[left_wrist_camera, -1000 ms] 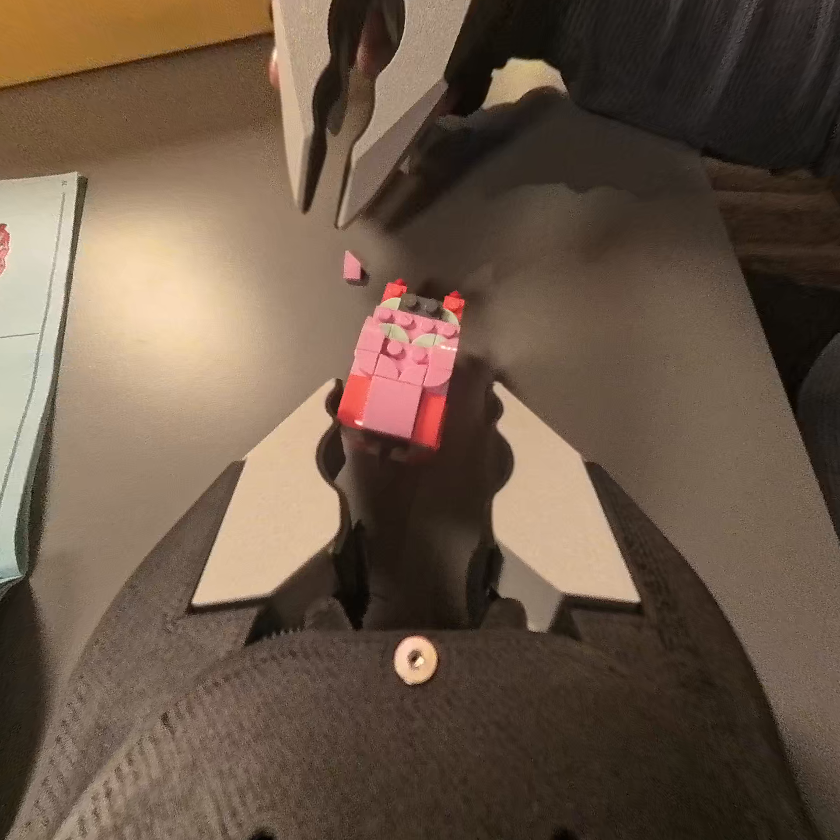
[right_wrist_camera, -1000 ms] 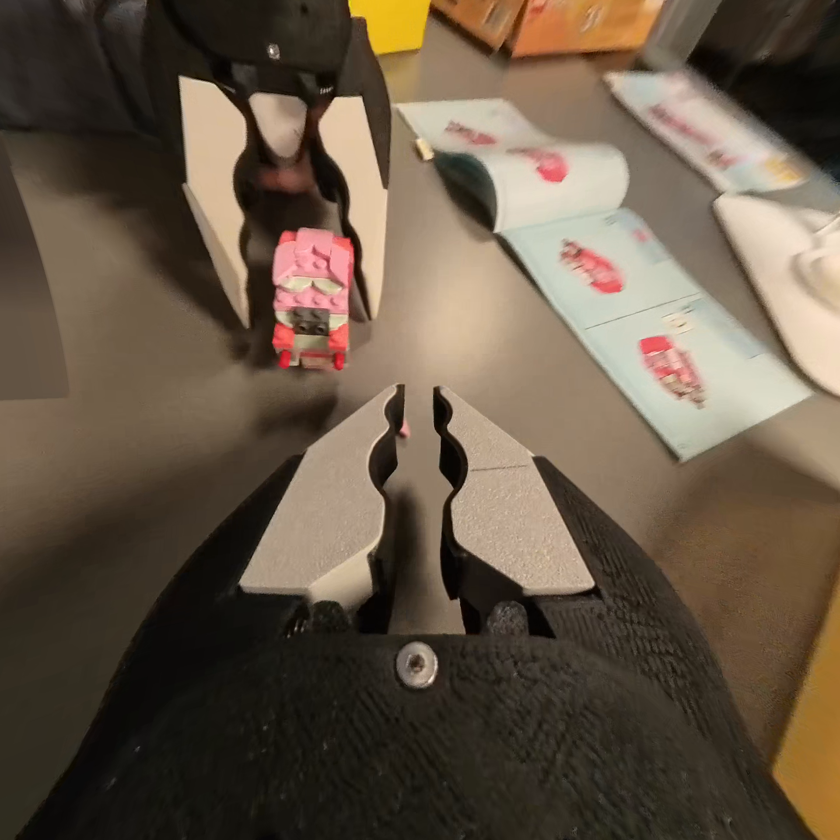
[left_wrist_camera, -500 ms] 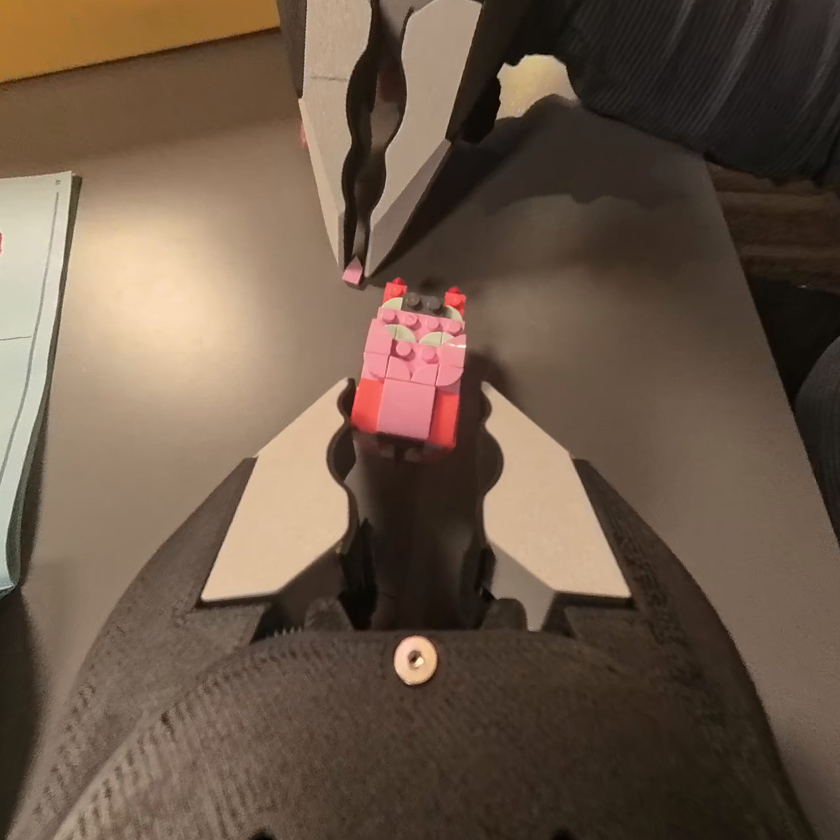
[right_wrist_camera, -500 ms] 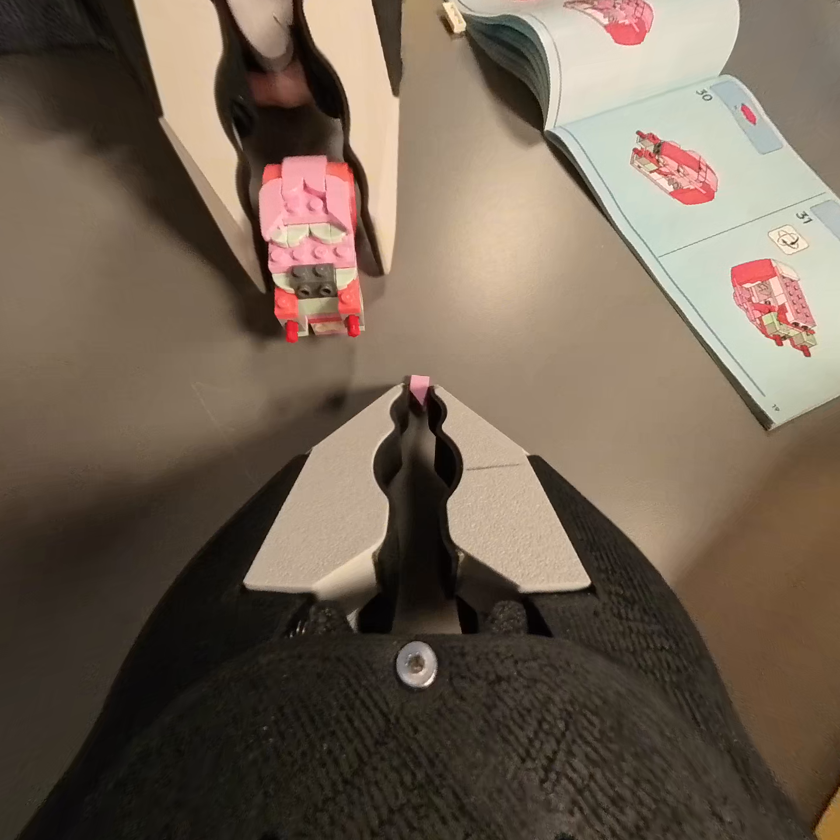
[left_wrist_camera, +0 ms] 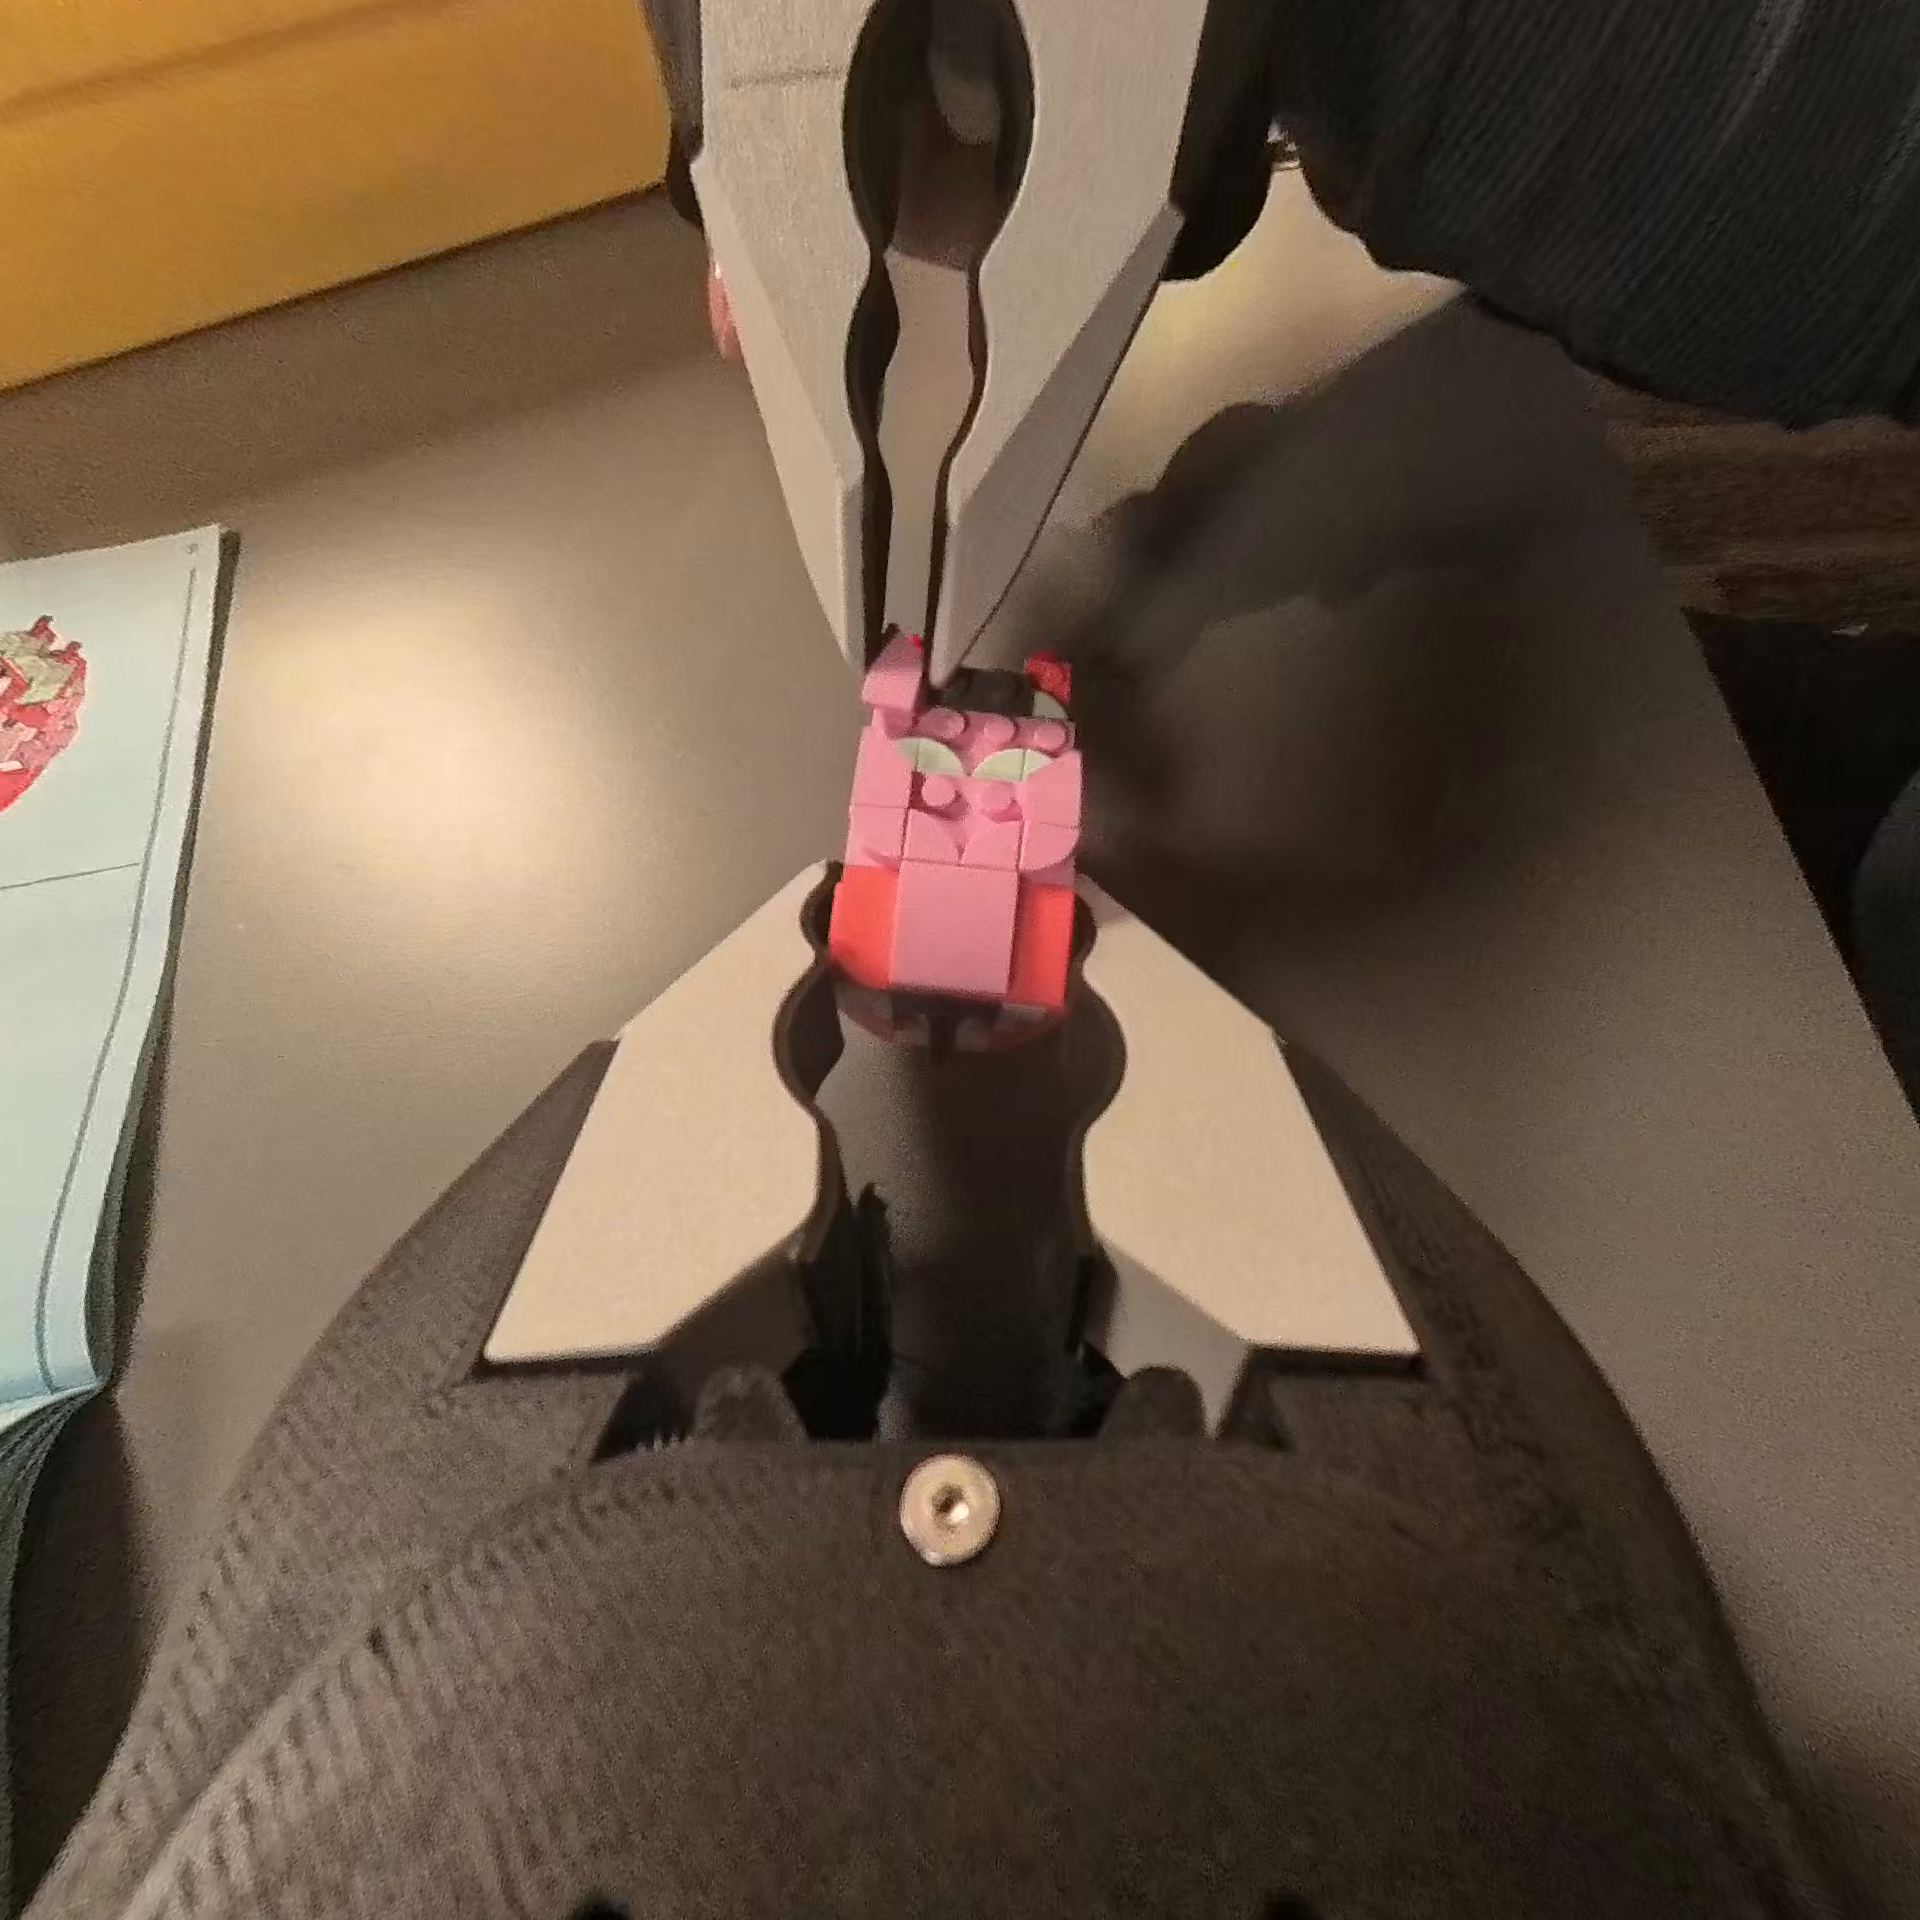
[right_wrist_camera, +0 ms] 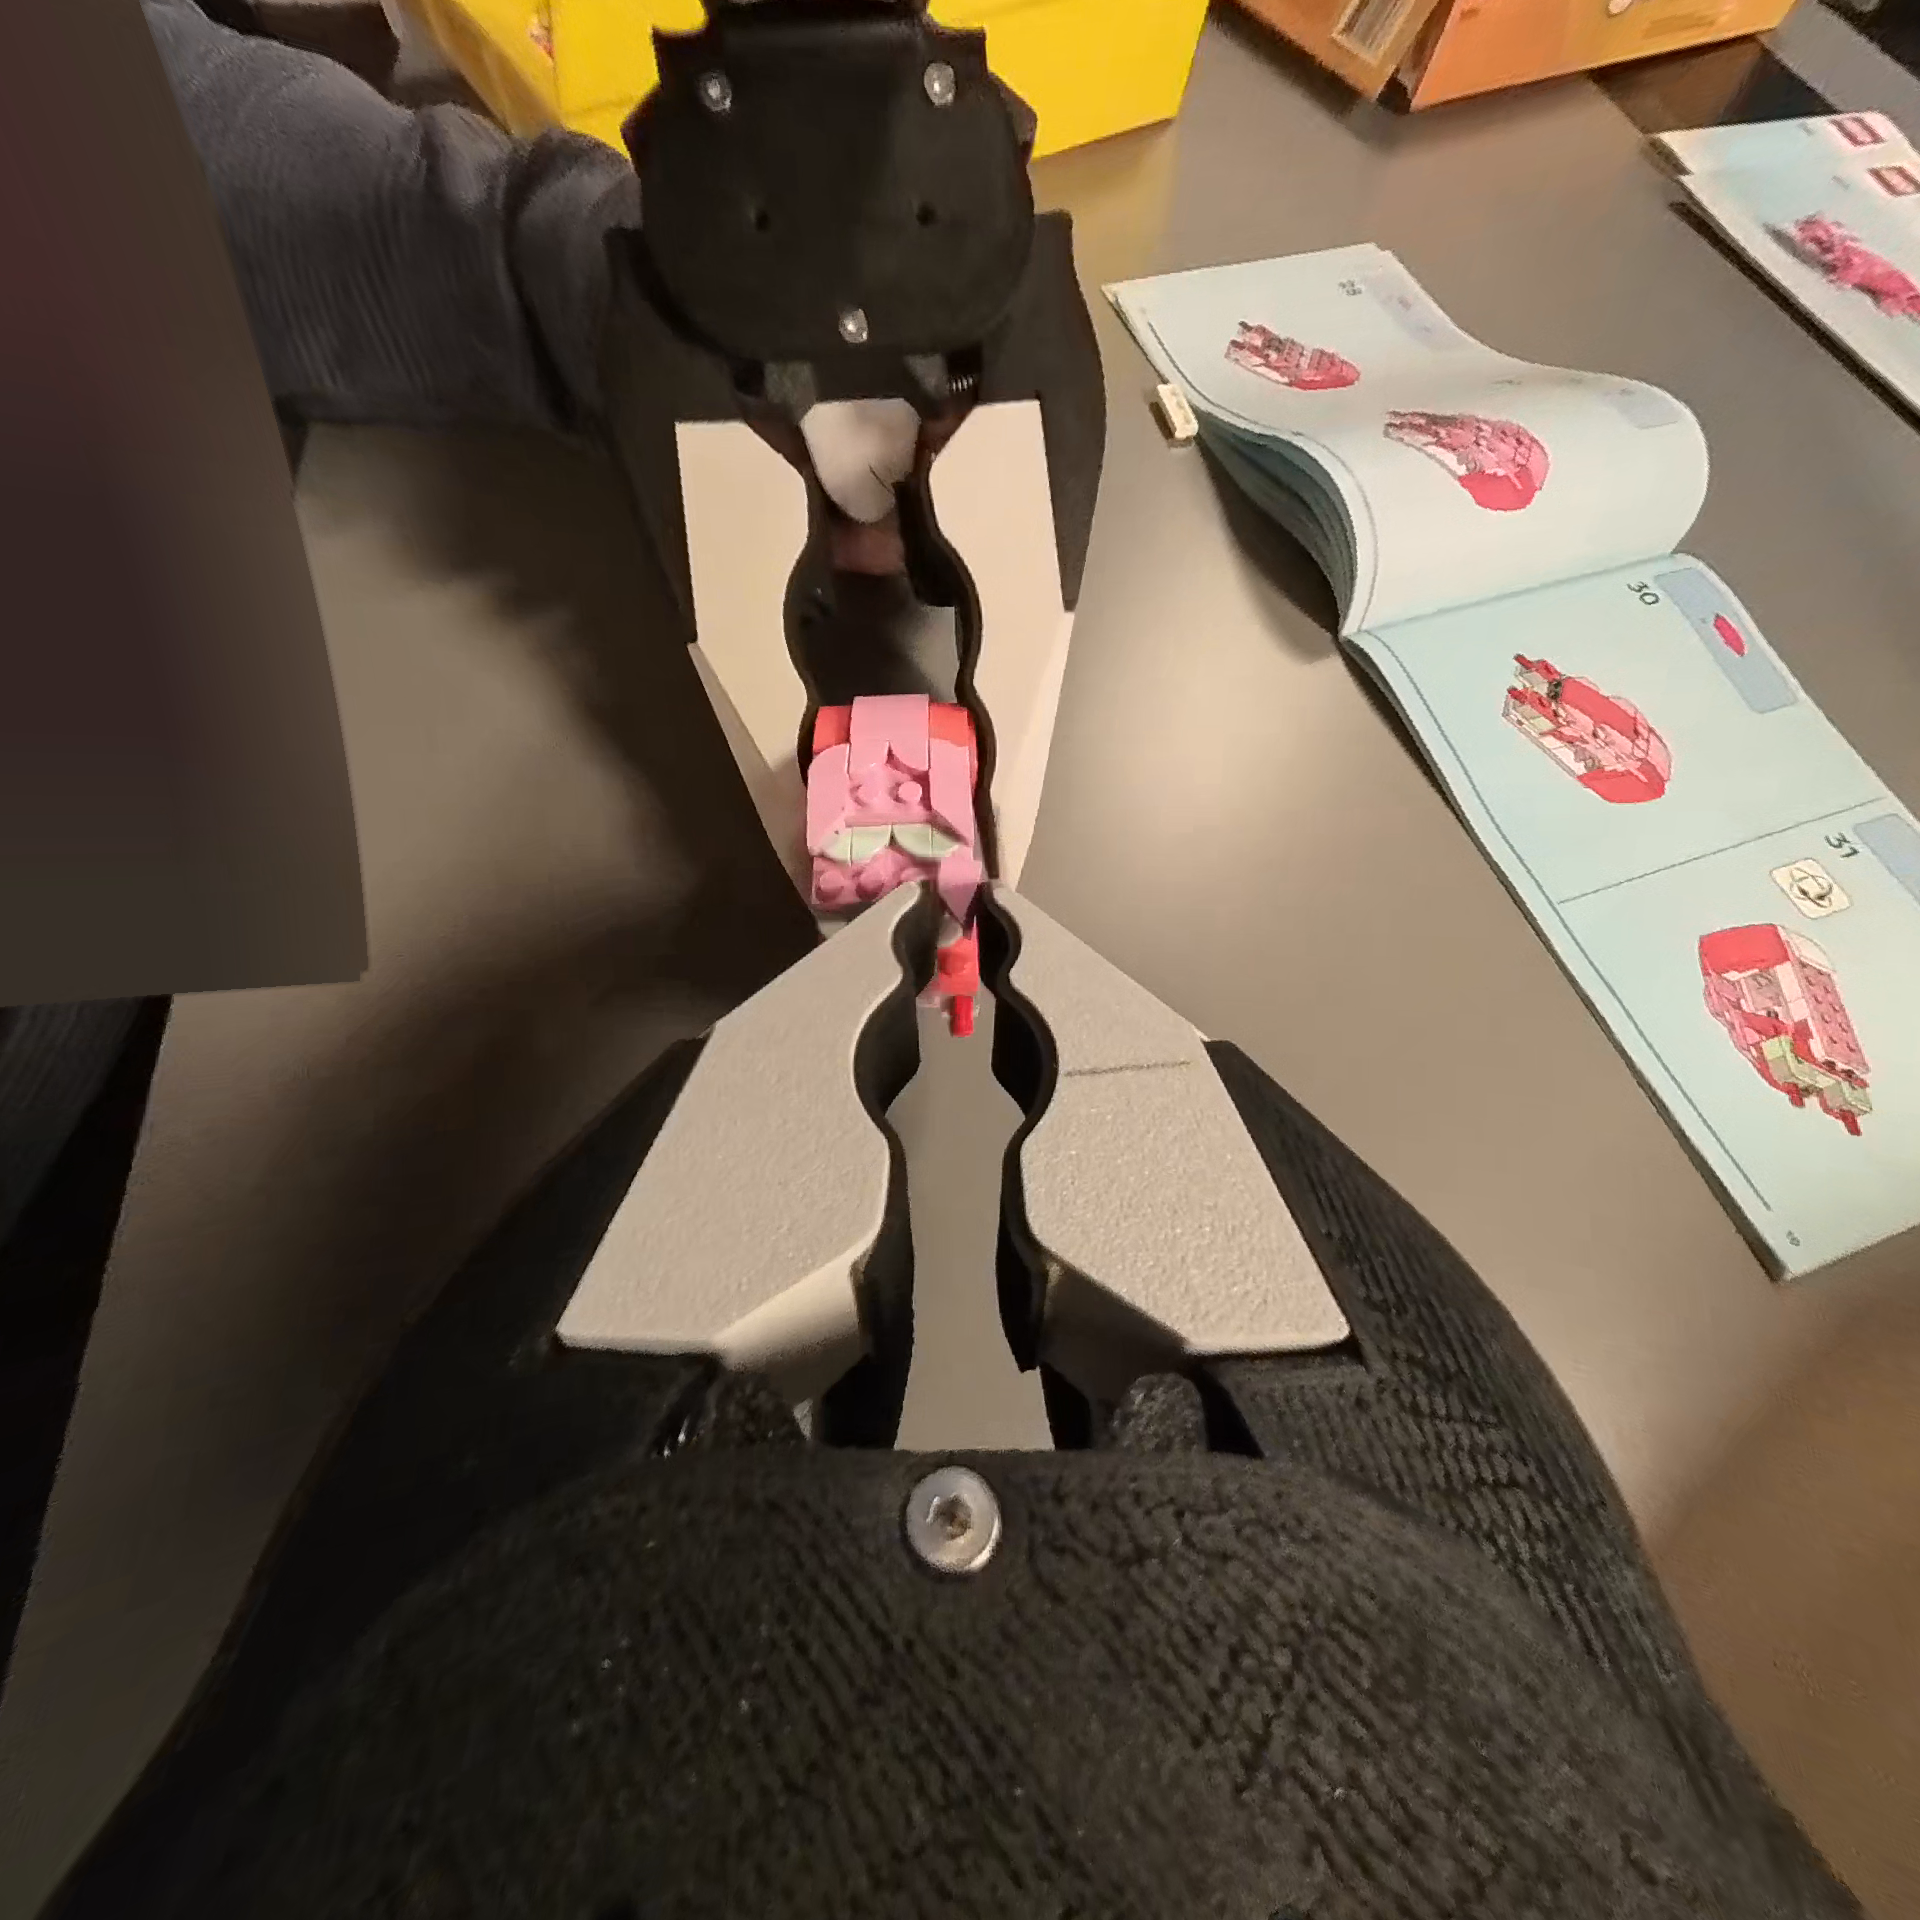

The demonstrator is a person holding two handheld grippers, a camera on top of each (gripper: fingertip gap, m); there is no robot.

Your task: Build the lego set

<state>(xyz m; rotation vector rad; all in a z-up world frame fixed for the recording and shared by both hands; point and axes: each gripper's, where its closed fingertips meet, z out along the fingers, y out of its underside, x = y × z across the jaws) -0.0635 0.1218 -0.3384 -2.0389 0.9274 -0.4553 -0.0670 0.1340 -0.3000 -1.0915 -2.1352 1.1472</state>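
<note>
- The left tool (left_wrist_camera: 951, 940) is gripping a pink and red brick model (left_wrist_camera: 956, 862) by its near red end, with a fingertip pressing on each side of it.
- The model is sitting on the dark grey surface (left_wrist_camera: 468, 727) between the two tools, its pale green and black pieces facing the far side in the left wrist view.
- The right tool (right_wrist_camera: 948, 902) is reaching in from the opposite side, its fingers nearly together and pinching a small pink brick (right_wrist_camera: 958, 883) at their tips.
- That small pink brick is touching the top corner of the model at the end away from the left tool; whether it is already seated there I cannot tell.
- In the right wrist view a red stud piece of the model is showing through the narrow slot between the right tool's fingers.
- An open pale blue instruction booklet (right_wrist_camera: 1621, 790) is lying on the surface to the right of the model in the right wrist view, well apart from it.
- A second pale blue booklet (right_wrist_camera: 1808, 239) is lying farther off at the right edge, and a yellow box (right_wrist_camera: 1101, 62) and an orange box (right_wrist_camera: 1507, 42) are standing at the far side.
- A dark sleeve (right_wrist_camera: 416, 270) is showing behind the left tool.
</note>
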